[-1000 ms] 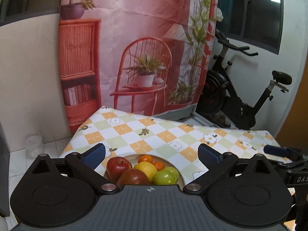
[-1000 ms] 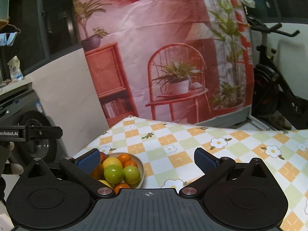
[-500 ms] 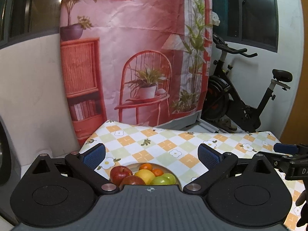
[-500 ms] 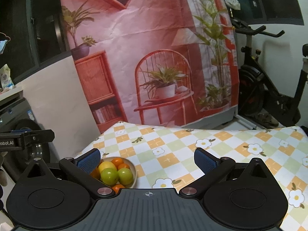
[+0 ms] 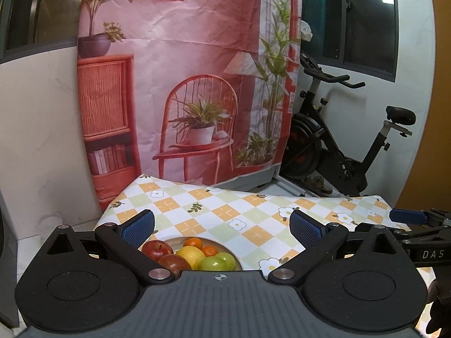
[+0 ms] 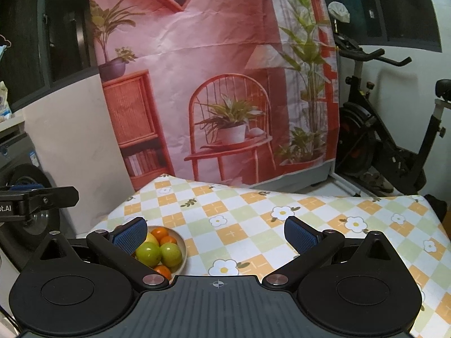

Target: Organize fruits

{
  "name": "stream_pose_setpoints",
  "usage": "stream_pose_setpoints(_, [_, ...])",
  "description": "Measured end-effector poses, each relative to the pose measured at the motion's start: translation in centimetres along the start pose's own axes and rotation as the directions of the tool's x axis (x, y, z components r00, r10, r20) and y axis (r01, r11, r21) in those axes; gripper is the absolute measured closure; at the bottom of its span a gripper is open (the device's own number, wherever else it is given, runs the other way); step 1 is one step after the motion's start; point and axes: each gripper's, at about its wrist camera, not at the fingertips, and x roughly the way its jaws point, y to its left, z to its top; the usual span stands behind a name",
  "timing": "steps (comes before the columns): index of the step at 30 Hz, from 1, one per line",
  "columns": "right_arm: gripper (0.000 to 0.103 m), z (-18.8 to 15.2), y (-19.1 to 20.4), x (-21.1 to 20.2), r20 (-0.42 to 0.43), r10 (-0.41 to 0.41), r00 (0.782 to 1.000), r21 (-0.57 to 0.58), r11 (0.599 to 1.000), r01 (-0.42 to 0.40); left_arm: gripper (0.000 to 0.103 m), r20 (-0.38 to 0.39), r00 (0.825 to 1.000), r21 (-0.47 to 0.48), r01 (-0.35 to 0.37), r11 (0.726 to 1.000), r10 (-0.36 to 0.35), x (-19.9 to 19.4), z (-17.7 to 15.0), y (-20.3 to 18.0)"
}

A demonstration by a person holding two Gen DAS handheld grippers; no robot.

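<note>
A pale bowl (image 5: 238, 262) of fruit sits on the checked floral tablecloth (image 5: 239, 211) near its front left. It holds red apples (image 5: 156, 249), a yellow lemon (image 5: 190, 255), small oranges (image 5: 193, 243) and green fruits (image 5: 217, 262). My left gripper (image 5: 222, 226) is open and empty, held above and behind the bowl. In the right wrist view the bowl (image 6: 183, 246) lies at lower left with green fruits (image 6: 159, 253) and oranges (image 6: 159, 232). My right gripper (image 6: 215, 232) is open and empty, to the right of the bowl.
A printed pink backdrop (image 5: 183, 84) hangs behind the table. An exercise bike (image 5: 338, 146) stands at the right. A washing machine (image 6: 17, 197) is at the left. The other gripper shows at the edge of each view (image 5: 417, 236).
Both grippers have pulled back and up from the bowl, so the fruit looks smaller and lower and more of the room shows. Both stay open.
</note>
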Motion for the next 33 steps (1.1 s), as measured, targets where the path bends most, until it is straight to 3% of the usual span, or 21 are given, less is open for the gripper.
stream_pose_setpoints(33, [0.0,0.07,-0.19,-0.03,-0.001,-0.003,1.0,-0.002,1.0,0.003,0.0,0.006,1.0,-0.008,0.008,1.0,-0.008,-0.15,0.24,-0.28])
